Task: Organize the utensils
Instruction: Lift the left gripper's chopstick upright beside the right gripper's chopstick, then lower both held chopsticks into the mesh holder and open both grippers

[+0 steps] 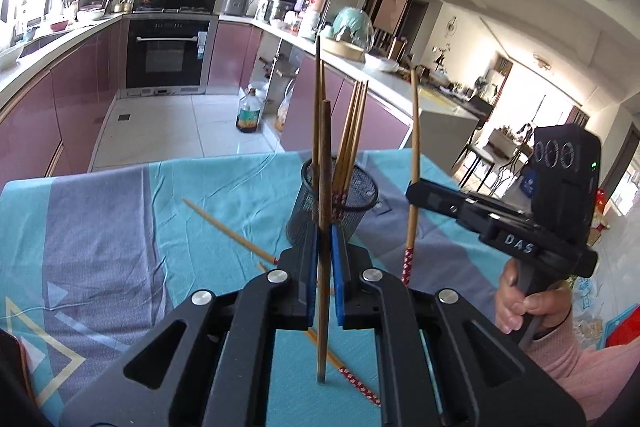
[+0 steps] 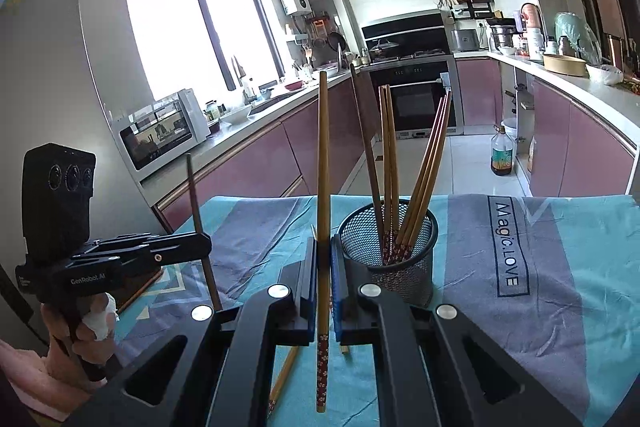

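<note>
Left gripper: clamped on a dark brown chopstick, blue pads pressed to both sides of it; stick held upright, lower end hanging free above the cloth.
Right gripper: clamped on a lighter chopstick with a red flowered end; stick upright, patterned end pointing down, clear of the table.
Left gripper seen from the right wrist: at the left edge, black body with a camera block on top, thin dark stick rising through its tip; hand wrapped round the handle, a white pad on one finger.
Right gripper seen from the left wrist: at the right, marked "DAS", gripping the light stick partway up; hand on the handle, pink sleeve behind.
Mesh cup: black wire holder standing on the cloth, just beyond both grippers; several chopsticks inside, leaning apart, flowered ends down.
Loose chopsticks, left wrist only: one lying slantwise on the cloth left of the cup, another under the gripper, red flowered end toward the camera.
Loose chopstick, right wrist only: a pale one on the cloth below the fingers.
Tablecloth: teal and grey, "Magic.LOVE" readable only from the right wrist.
Background: kitchen with mauve cabinets, an oven, an oil bottle on the floor.
</note>
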The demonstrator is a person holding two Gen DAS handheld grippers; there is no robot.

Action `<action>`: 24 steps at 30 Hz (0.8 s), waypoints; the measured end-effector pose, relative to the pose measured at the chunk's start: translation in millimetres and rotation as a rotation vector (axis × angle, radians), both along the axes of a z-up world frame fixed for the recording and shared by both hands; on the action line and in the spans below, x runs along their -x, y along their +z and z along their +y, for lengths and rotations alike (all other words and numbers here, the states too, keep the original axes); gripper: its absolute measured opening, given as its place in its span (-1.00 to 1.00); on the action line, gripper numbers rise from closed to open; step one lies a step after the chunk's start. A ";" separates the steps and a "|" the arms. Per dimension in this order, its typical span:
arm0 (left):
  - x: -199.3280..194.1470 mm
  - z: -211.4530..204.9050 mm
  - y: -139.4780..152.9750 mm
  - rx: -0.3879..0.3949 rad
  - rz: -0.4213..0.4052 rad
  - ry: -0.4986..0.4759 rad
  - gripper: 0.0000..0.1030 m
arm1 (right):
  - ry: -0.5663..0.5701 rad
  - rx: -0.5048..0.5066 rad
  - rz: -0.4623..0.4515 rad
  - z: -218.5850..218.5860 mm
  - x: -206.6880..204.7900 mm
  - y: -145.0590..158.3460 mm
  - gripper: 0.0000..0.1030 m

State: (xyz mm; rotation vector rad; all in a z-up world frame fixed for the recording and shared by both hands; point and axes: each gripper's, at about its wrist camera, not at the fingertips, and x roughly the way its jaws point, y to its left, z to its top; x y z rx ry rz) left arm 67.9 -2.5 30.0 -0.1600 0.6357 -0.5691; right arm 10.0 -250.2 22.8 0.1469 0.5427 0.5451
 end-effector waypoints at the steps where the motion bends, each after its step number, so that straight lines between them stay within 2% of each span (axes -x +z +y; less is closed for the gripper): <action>1: 1.8 0.7 3.9 0.011 -0.006 -0.001 -0.86 | 0.000 -0.001 -0.003 0.2 0.0 0.9 -0.90; 11: -6.9 8.5 31.7 0.085 -0.057 0.020 -0.86 | -0.007 0.003 -0.048 1.0 -7.5 17.0 -0.90; 24: -21.8 -1.1 69.2 0.108 -0.138 0.019 -0.86 | -0.032 -0.007 -0.117 -3.1 -26.9 41.1 -0.90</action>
